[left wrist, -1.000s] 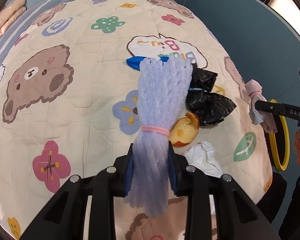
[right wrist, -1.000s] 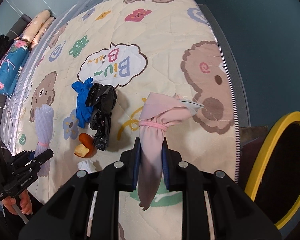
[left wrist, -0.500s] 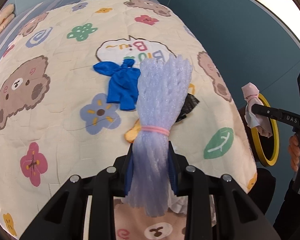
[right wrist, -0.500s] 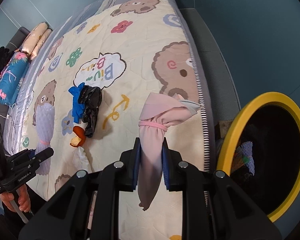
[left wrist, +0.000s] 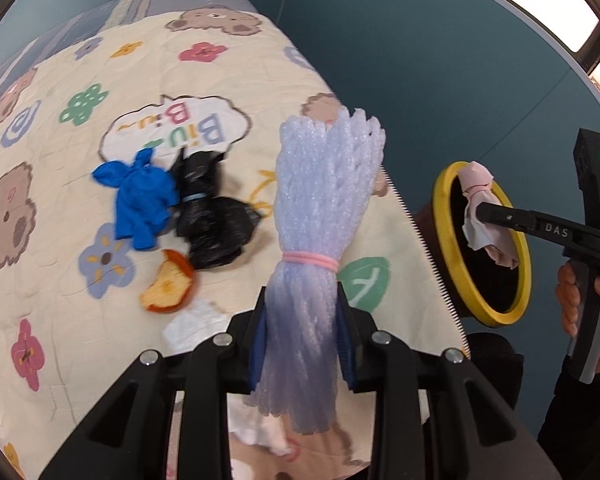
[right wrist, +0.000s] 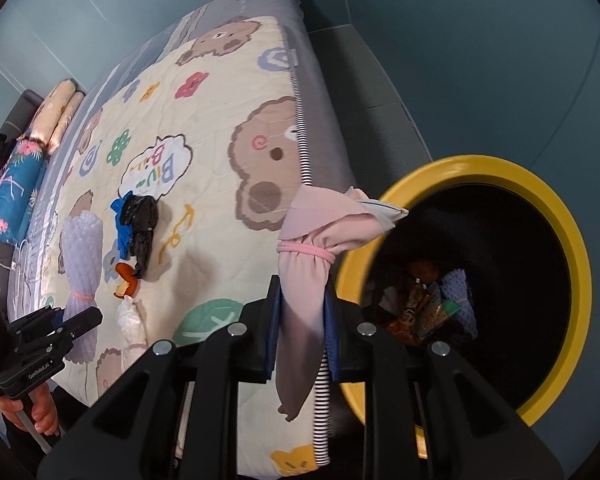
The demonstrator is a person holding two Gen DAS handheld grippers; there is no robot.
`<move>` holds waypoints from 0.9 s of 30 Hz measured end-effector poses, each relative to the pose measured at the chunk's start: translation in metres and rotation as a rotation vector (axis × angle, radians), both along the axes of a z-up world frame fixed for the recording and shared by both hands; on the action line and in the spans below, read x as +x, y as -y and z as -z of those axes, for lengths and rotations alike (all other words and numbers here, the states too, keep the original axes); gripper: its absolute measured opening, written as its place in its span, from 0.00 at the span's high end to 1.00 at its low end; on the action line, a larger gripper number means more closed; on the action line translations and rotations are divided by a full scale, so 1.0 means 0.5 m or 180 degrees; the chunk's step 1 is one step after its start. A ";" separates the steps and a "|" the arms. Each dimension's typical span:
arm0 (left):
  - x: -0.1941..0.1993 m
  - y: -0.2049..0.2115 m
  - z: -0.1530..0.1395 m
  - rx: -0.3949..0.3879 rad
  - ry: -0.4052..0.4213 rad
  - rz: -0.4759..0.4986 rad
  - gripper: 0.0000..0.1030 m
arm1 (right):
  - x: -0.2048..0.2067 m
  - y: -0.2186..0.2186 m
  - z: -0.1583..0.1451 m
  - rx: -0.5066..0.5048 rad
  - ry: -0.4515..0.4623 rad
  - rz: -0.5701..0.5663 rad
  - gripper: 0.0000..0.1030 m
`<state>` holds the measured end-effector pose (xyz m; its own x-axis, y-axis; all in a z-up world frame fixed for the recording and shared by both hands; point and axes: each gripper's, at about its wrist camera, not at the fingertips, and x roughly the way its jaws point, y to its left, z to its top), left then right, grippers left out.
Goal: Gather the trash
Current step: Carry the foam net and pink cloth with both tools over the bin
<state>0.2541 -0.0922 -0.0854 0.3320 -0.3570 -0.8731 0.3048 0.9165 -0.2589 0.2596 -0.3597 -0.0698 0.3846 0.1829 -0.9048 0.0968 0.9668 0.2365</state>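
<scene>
Left gripper (left wrist: pixel 302 334): pads pinched on a white foam-net bundle (left wrist: pixel 324 216) just below its pink elastic band (left wrist: pixel 310 260); the bundle fans out above the band, over the bed's edge.
Right gripper (right wrist: pixel 302 330): pads pressed on a pink cloth bundle (right wrist: pixel 312 248) tied with its own pink hair tie (right wrist: pixel 306 252); the cloth's upper end flares toward the bin.
Trash bin (right wrist: pixel 548 200): yellow-rimmed, dark inside, standing on the floor just beside the bed's striped edge.
Quilt (left wrist: pixel 60 280): cream, printed with bears, flowers and a "Biu Biu" cloud.
Trash left on the quilt: a blue glove (left wrist: pixel 140 204) touching a crumpled black plastic bag (left wrist: pixel 212 220), an orange fruit peel (left wrist: pixel 168 290) just below them, and a crumpled white tissue (left wrist: pixel 188 322) near the peel.
Left wrist view only: the right gripper seen from the side, its pink bundle in front of the bin's mouth, and the hand (left wrist: pixel 588 308) gripping its handle.
Right wrist view only: down into the bin, where snack wrappers (right wrist: pixel 424 312) and another foam net (right wrist: pixel 460 300) lie at the bottom; also rolled pillows (right wrist: pixel 56 116) and a blue floral cushion (right wrist: pixel 16 192) at the bed's far end, and the left gripper holding its foam net beside the bed's near corner.
</scene>
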 end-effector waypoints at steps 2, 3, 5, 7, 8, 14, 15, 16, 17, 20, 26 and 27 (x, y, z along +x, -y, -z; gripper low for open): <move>0.002 0.036 -0.006 -0.0027 0.0004 0.0081 0.73 | -0.008 0.027 -0.002 0.0006 0.0006 0.0069 0.81; 0.003 0.051 -0.008 -0.0034 0.0008 0.0117 0.73 | -0.013 0.043 -0.003 0.0010 0.0014 0.0111 0.81; 0.003 0.090 -0.012 -0.0045 0.0018 0.0213 0.73 | -0.020 0.065 -0.004 0.0019 0.0024 0.0167 0.81; 0.004 0.124 -0.015 -0.0053 0.0021 0.0298 0.73 | -0.027 0.092 -0.004 0.0027 0.0032 0.0237 0.81; 0.005 0.142 -0.015 -0.0056 0.0018 0.0342 0.73 | -0.031 0.107 -0.004 0.0028 0.0035 0.0276 0.81; 0.007 0.232 -0.013 -0.0101 -0.0020 0.0558 0.73 | -0.052 0.182 -0.001 0.0014 0.0026 0.0470 0.81; 0.007 0.244 -0.012 -0.0111 -0.0025 0.0591 0.73 | -0.054 0.190 -0.001 0.0012 0.0023 0.0490 0.81; 0.007 0.260 -0.012 -0.0120 -0.0025 0.0626 0.73 | -0.057 0.201 0.000 0.0014 0.0019 0.0516 0.81; 0.007 0.271 -0.012 -0.0127 -0.0027 0.0651 0.73 | -0.059 0.212 0.001 0.0015 0.0017 0.0544 0.81; 0.007 0.304 -0.009 -0.0169 -0.0043 0.0717 0.73 | -0.064 0.237 0.004 0.0020 0.0017 0.0612 0.81; 0.011 0.353 0.007 -0.0247 -0.0101 0.0805 0.73 | -0.067 0.276 0.013 0.0036 0.0004 0.0706 0.81; 0.011 0.360 0.009 -0.0245 -0.0103 0.0816 0.73 | -0.068 0.281 0.014 0.0040 0.0001 0.0716 0.81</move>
<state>0.2597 -0.2720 -0.0901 0.1946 -0.4916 -0.8488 0.5147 0.7878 -0.3383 0.2257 -0.5003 -0.0768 0.4174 0.1036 -0.9028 0.3096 0.9178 0.2485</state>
